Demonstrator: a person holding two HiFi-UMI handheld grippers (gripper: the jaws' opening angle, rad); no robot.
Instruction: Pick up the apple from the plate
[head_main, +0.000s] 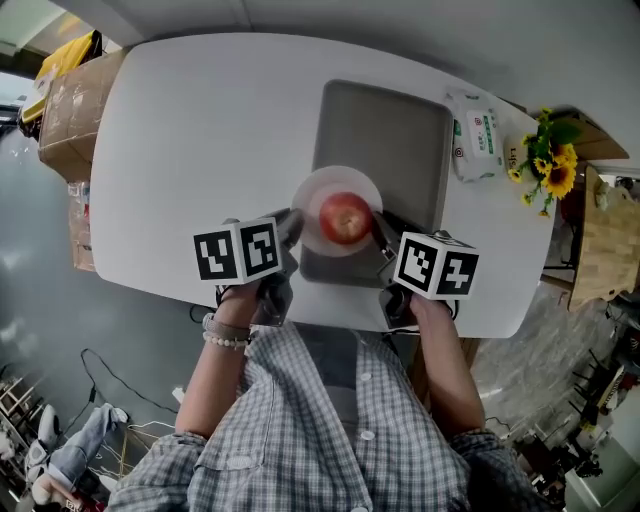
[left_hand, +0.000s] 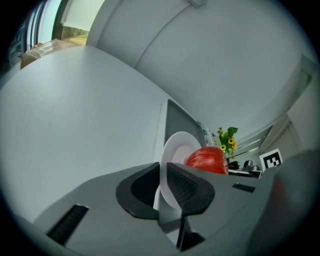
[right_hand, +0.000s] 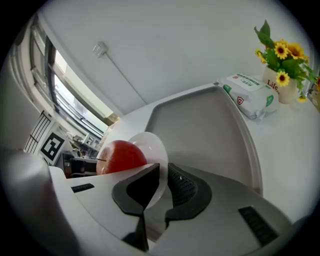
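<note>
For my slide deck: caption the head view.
Left tool and right tool clamp opposite rims of a white plate bearing a red apple, at a grey tray.

apple (head_main: 346, 217) on plate (head_main: 330, 182) (white) | plate over grey tray (head_main: 400, 140) | left hand-held gripper (head_main: 293, 228), right hand-held gripper (head_main: 381, 232) at opposite rims

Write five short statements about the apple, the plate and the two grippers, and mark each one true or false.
1. The apple lies on the plate. True.
2. The left gripper is empty. False: its fingers clamp the plate's rim.
3. The right gripper grips the apple. False: it is shut on the plate's rim, opposite the left gripper, and does not touch the apple.
4. The plate is over the gray tray. True.
5. The flowers stand on the tray. False: they stand on the table, beyond the pack of wipes.
</note>
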